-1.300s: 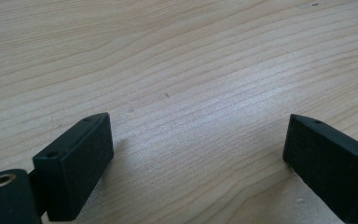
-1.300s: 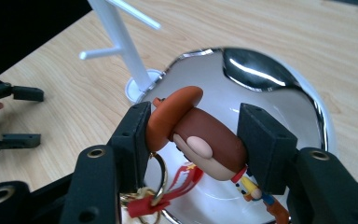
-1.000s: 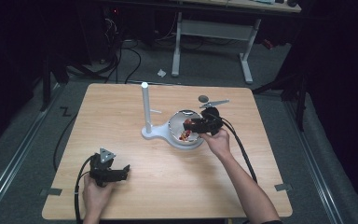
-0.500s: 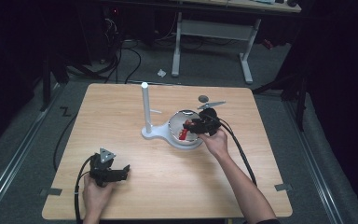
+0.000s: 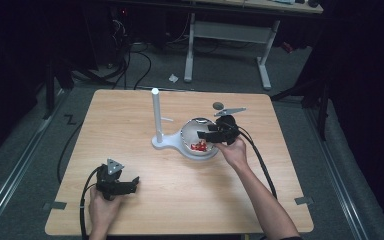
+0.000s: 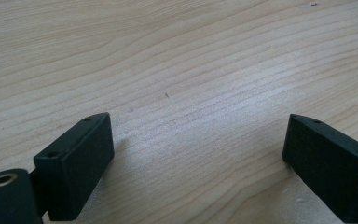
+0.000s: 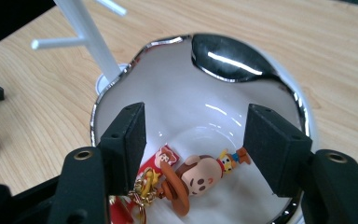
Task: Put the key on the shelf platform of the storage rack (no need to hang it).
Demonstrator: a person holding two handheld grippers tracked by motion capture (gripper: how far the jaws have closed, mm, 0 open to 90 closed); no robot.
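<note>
Hovering wide open, the right gripper (image 7: 193, 140) has a toy keychain (image 7: 191, 175) between its jaws, inside the white bowl (image 7: 177, 93). The left gripper (image 6: 200, 158) rests wide open on the table (image 6: 191, 70).

Left gripper (image 6: 198, 154) jaws spread wide, low over bare light wood table (image 6: 191, 70), nothing between them.

wooden table (image 5: 130, 125), grey floor (image 5: 30, 135) (cables (image 5: 130, 65))

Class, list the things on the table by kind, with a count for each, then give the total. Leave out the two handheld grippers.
White stand with pegs: 1
Silver-rimmed white bowl: 1
Cartoon figure keychain, lying in the bowl: 1
Small grey items near the far edge, a round one and a flat one: 2
Total: 5
</note>
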